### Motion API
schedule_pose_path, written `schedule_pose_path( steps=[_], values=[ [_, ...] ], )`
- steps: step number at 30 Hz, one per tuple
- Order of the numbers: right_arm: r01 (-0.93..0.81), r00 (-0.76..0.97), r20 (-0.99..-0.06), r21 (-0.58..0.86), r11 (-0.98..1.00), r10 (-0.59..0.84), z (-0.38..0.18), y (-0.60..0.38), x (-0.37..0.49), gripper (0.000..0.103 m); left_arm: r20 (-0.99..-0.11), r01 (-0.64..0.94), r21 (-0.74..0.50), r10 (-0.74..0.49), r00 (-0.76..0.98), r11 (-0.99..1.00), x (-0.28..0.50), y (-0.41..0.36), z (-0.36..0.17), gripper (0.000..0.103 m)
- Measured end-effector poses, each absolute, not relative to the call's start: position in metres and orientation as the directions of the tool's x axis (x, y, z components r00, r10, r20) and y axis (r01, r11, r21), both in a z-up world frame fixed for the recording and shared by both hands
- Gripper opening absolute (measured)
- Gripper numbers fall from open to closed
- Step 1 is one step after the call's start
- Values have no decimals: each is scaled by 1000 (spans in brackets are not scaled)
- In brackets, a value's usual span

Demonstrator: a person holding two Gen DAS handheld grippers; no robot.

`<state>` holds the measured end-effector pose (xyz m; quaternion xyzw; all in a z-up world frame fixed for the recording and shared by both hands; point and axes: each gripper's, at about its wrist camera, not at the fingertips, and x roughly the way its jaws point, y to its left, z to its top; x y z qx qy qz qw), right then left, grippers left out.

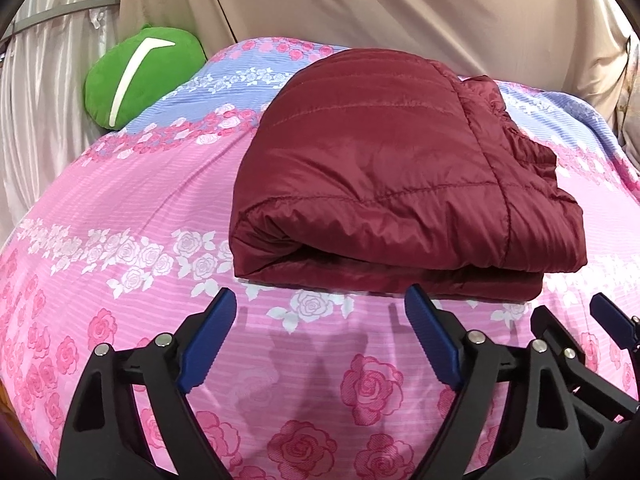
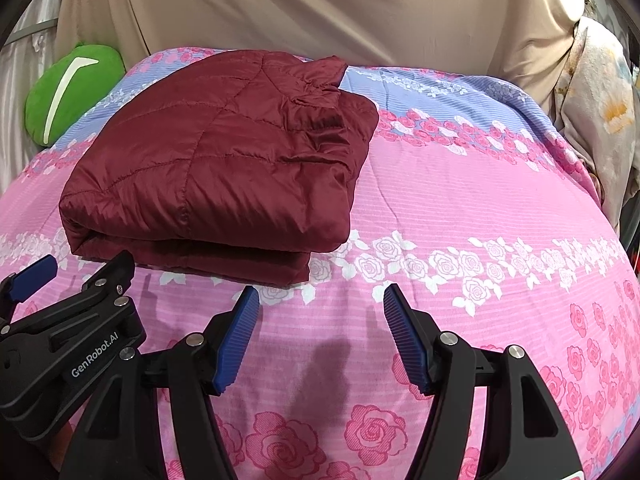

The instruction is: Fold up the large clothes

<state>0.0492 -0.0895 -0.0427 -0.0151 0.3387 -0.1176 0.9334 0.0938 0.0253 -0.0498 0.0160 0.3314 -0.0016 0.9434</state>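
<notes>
A dark red quilted jacket lies folded into a thick square bundle on the pink rose-print bedspread. It also shows in the right wrist view. My left gripper is open and empty, just in front of the bundle's near folded edge, above the bedspread. My right gripper is open and empty, in front of and to the right of the bundle. The right gripper also shows at the right edge of the left wrist view, and the left gripper at the left edge of the right wrist view.
A green plush cushion lies at the bed's far left corner. Beige draped cloth hangs behind the bed. A pale floral cloth hangs at the far right. The bedspread stretches to the right of the jacket.
</notes>
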Motion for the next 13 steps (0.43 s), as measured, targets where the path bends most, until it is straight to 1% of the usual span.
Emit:
schedule_pose_path(
  steps=[6,9,13],
  values=[
    [211,743,-629,-107,972,-230,-43,-90,49,64,-627,8,43,21,779,999,95,25,-49,84],
    [213,744,-625,-112,971,-235,-42,-88,48,64,-621,7,66,36,783,998,94,22,-49,80],
    [212,744,-626,-112,971,-234,-42,-88,48,64,-617,0,72,44,786,997,93,22,-49,80]
  ],
)
